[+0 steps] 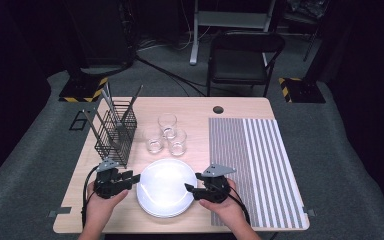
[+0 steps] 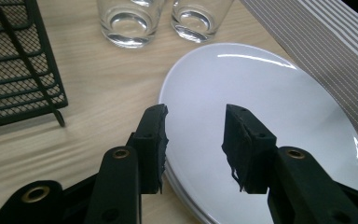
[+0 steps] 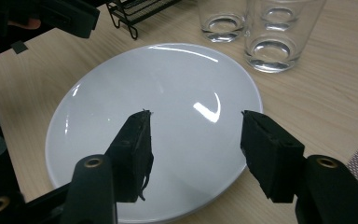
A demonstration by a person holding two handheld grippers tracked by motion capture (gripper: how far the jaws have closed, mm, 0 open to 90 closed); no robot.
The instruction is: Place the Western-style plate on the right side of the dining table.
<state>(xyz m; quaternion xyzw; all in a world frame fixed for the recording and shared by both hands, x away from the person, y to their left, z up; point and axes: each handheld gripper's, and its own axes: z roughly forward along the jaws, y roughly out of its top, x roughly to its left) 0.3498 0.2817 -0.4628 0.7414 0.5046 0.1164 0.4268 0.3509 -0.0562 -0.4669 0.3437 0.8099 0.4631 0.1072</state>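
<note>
Now both tools flank the white plates (image 1: 164, 187) at the near edge of the table (image 1: 240, 106). The left gripper (image 1: 134, 178) has its jaws parted, poised at the stack's left rim; the right gripper (image 1: 190, 189) is likewise spread wide at the right rim, neither clamping anything yet. This looks like the approach step, a lift of the top plate still ahead. The next move likely calls for easing one jaw under that rim, separating it from the plate beneath, then pinching firmly, since glazed ware may slip. Counting: at least two plates by the stacked rims, the exact number hard to tell. Beyond stand three clear glasses (image 1: 167, 125), one black wire rack (image 1: 115, 131) to the left, one striped mat (image 1: 252, 165) to the right.
</note>
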